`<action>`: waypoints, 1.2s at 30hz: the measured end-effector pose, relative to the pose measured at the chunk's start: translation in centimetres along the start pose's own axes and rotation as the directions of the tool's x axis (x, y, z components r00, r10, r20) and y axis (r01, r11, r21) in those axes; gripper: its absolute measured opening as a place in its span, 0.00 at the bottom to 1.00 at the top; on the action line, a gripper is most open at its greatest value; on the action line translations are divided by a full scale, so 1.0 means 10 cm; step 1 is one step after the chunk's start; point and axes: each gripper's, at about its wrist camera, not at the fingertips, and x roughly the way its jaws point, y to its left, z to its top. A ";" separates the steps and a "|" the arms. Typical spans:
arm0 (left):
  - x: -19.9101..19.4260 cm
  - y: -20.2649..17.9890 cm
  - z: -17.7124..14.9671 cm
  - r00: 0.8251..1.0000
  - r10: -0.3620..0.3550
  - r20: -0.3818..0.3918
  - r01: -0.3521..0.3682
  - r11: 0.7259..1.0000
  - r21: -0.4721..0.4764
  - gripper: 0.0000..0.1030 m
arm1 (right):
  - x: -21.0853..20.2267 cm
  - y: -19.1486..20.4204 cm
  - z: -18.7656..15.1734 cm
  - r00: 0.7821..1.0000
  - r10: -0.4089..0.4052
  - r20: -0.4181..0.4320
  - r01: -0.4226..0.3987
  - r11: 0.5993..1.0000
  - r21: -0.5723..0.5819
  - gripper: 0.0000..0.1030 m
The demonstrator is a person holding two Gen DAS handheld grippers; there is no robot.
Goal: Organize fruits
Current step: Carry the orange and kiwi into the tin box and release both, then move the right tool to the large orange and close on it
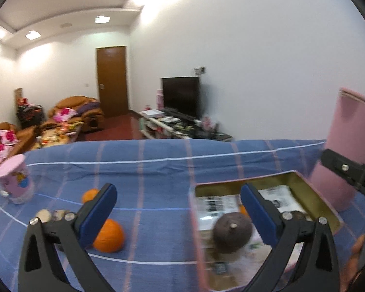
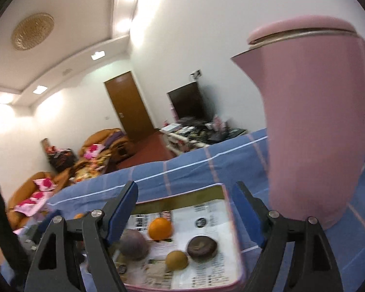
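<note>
A pink-rimmed tray (image 2: 197, 194) lined with printed paper lies on the blue checked cloth. It holds an orange (image 2: 160, 228), a dull purple fruit (image 2: 133, 243), a small brown fruit (image 2: 176, 260) and a dark round fruit (image 2: 202, 245). My right gripper (image 2: 185, 199) hovers open over the tray, nothing between its blue pads. My left gripper (image 1: 177, 202) is open too, empty, above the tray's (image 1: 304, 187) left edge, with the purple fruit (image 1: 232, 233) below it. Two oranges lie loose on the cloth, one near (image 1: 108, 236), one farther (image 1: 90, 195).
A tall pink kettle (image 2: 316, 121) stands on the cloth just right of the tray. A pink-topped plastic cup (image 1: 14, 180) sits at the far left. The table's far edge (image 1: 158, 143) drops to a room with sofas, a television and a door.
</note>
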 end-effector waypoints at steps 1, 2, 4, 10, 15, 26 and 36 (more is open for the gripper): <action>0.01 0.03 0.00 1.000 0.013 0.000 -0.013 1.000 0.001 1.00 | 0.01 0.02 -0.01 1.000 -0.015 0.003 0.015 1.000 -0.007 0.78; 0.02 0.06 0.00 1.000 0.018 -0.004 -0.018 1.000 0.000 1.00 | 0.01 0.02 -0.01 1.000 -0.024 0.007 0.024 1.000 -0.011 0.78; 0.04 0.11 -0.03 1.000 0.019 -0.019 -0.019 1.000 0.000 1.00 | 0.00 0.04 -0.02 0.999 -0.045 0.020 0.046 0.999 -0.028 0.78; 0.03 0.17 -0.14 0.999 0.040 -0.037 -0.039 0.999 0.025 1.00 | -0.04 0.09 -0.09 0.995 -0.091 0.035 0.094 0.992 -0.082 0.78; -0.05 0.23 -0.18 0.999 0.037 -0.028 -0.035 0.999 0.041 1.00 | -0.06 0.06 -0.12 0.993 -0.114 0.036 0.116 0.992 -0.057 0.78; -0.15 0.60 -0.21 0.998 0.040 -0.041 -0.039 0.999 0.034 1.00 | -0.14 0.28 -0.25 0.992 -0.129 0.013 0.130 0.991 -0.043 0.78; -0.15 0.98 -0.24 0.996 0.072 -0.053 -0.072 0.997 0.013 1.00 | -0.13 0.66 -0.37 0.994 -0.106 0.016 0.107 0.993 -0.049 0.78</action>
